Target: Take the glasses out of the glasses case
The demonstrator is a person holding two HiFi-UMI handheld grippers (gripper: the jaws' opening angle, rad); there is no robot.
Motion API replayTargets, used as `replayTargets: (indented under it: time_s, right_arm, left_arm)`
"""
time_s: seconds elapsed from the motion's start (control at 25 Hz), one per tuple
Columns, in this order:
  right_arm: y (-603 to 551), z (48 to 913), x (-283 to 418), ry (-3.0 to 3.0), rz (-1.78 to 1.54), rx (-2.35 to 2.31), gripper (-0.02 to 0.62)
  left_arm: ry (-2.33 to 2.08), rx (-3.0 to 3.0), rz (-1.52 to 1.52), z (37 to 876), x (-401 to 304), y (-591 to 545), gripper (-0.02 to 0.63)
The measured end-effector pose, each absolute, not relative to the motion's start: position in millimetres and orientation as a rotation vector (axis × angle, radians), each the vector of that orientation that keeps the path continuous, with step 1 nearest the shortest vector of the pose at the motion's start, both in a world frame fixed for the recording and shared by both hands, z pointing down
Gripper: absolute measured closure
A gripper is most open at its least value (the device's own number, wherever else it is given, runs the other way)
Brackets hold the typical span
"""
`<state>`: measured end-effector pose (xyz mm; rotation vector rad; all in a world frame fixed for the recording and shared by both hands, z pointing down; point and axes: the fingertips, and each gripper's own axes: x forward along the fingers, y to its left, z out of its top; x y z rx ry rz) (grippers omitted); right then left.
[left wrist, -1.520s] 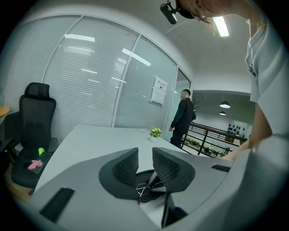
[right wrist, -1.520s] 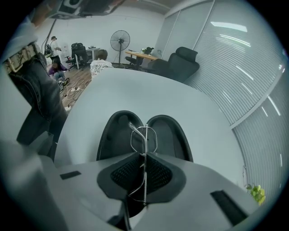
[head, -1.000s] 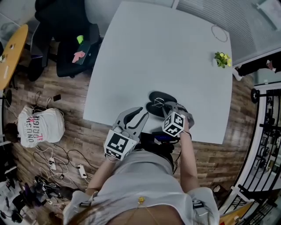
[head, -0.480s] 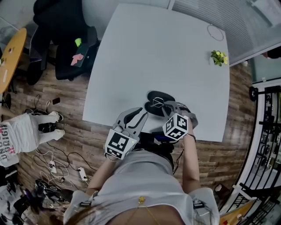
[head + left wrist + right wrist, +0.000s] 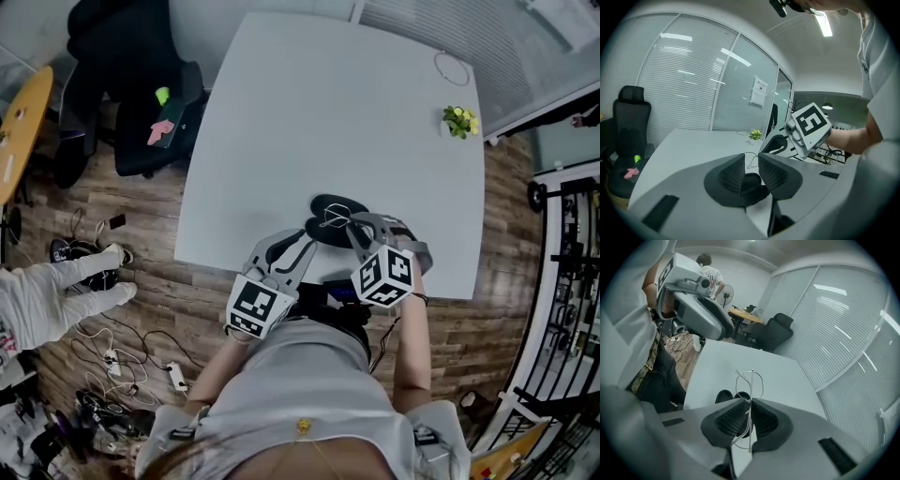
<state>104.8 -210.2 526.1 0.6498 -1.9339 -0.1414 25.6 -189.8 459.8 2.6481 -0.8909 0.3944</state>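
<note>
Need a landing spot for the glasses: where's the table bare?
Bare: the table beyond the glasses case, up to the plant far right. Crowded: near edge, around the case, left gripper and right gripper.

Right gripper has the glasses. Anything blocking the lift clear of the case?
Nothing visible. The right gripper is shut on the glasses above the open glasses case; the left gripper pinches the case's near edge, off to one side.

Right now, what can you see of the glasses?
The glasses are thin, silvery and wire-rimmed, with rounded lens rims. The right gripper is shut on the frame, one rim sticking out past its jaws. They hang over the open dark case on the table; contact with it is unclear.
</note>
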Motion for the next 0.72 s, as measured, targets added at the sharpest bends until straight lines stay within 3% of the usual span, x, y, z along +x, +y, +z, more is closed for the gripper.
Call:
replayTargets:
  time_s: [0.72]
  right_arm:
    - [-200, 496, 106, -1.940, -0.183, 0.655, 0.549]
  left_arm:
    - [-0.864, 2.675, 0.401, 456, 31, -188, 0.503]
